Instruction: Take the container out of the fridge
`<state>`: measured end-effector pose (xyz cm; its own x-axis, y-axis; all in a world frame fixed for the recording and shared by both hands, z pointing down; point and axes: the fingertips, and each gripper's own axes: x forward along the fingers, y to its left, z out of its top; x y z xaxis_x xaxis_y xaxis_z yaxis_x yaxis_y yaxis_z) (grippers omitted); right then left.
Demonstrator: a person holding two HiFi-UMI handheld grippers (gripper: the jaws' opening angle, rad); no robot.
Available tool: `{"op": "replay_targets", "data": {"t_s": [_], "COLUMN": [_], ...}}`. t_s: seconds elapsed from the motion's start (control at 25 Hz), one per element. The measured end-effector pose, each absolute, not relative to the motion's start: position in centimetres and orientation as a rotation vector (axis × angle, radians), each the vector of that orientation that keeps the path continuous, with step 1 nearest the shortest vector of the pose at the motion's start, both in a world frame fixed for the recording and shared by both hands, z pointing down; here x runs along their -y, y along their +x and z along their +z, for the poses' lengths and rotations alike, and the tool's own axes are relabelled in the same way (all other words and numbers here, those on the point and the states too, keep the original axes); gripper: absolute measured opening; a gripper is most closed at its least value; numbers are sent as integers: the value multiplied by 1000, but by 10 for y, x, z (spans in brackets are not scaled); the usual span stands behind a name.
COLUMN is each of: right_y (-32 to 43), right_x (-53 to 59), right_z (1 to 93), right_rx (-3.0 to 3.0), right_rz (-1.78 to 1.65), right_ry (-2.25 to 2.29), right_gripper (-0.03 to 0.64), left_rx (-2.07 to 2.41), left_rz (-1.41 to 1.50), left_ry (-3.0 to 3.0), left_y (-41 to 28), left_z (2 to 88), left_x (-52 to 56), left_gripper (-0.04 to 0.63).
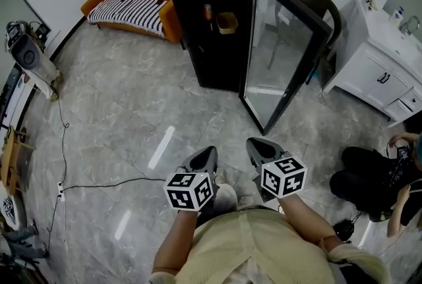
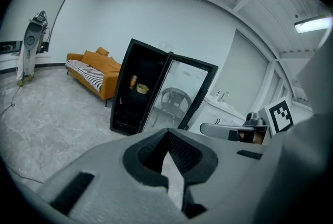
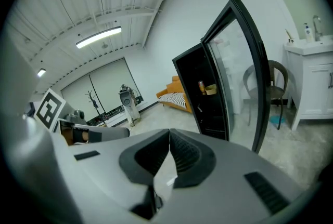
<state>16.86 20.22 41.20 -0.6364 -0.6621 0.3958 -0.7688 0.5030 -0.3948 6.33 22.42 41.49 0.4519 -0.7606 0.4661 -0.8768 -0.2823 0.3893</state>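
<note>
Light cool, even, fairly bright, from overhead. Ceiling tube lamp (image 3: 99, 36) glows in right gripper view; second tube lamp (image 2: 314, 24) blown out white at upper right of left gripper view. Glossy floor (image 1: 132, 111) carries pale streaks of lamp glare. Fridge (image 1: 211, 19) interior dark, little detail inside. Glass door (image 1: 280, 45) milky with reflections. Shadows soft, faint. Both gripper views: heavy fisheye bend, straight lines curved, corners black. Left claw (image 2: 167, 132) and right claw (image 3: 169, 132) close to lens, soft-focused; background sharper. Head view crisp, edges bowed.

Sofa (image 1: 132, 7), fridge (image 1: 210, 26) and washbasin (image 1: 390, 45) show a home-style room.
</note>
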Motion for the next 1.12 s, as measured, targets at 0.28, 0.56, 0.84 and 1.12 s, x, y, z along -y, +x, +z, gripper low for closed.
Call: {"op": "replay_targets", "data": {"t_s": [0.28,0.56,0.84,1.12], "right_y": [139,114,105,89], "right_x": [-172,-133,-100,-70], "right_z": [418,420,423,422], "right_rx": [2524,2507,2478,2466], "right_rz": [806,781,814,835], "right_ry": [1189,1188,1221,1254], "right_gripper": [29,29,29,29], "left_rx": [1367,1378,1360,1353], "left_rz": [261,239,244,247], "left_ry": [2094,2075,2088,2082], "left_y": [39,7,-6,-25], "left_z": [418,422,421,424], "left_x": [-194,-155,-117,-92], "left_gripper": [23,23,23,23]}}
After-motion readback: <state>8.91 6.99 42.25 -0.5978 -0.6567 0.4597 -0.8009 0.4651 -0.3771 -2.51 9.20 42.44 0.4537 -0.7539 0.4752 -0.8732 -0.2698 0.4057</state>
